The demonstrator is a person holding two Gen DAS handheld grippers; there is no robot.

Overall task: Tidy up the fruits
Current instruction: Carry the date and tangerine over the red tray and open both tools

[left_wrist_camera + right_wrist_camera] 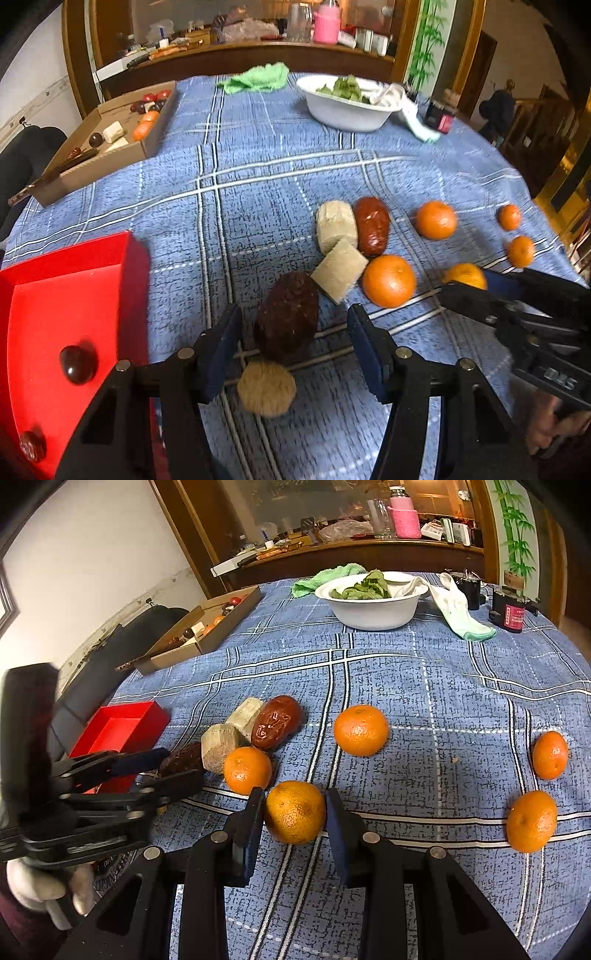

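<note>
My left gripper (293, 325) is open, its jaws on either side of a dark brown rough fruit (288, 317) on the blue cloth; a tan round fruit (266, 393) lies just below it. A red tray (66, 314) at the left holds a dark round fruit (77, 363) and a wrinkled red one (32, 446). My right gripper (294, 812) is shut on a yellow-orange mandarin (294, 811), which touches both pads and sits low at the cloth. Other mandarins (361, 730) (247, 770) (532, 820) (549, 755), a red date (276, 722) and two beige chunks (218, 747) lie around.
A cardboard box (110, 147) with mixed items stands at the far left. A white bowl (373, 609) of greens, a green cloth (325, 576), a white-green rag (461, 613) and a dark jar (511, 613) are at the back. The table edge curves at the right.
</note>
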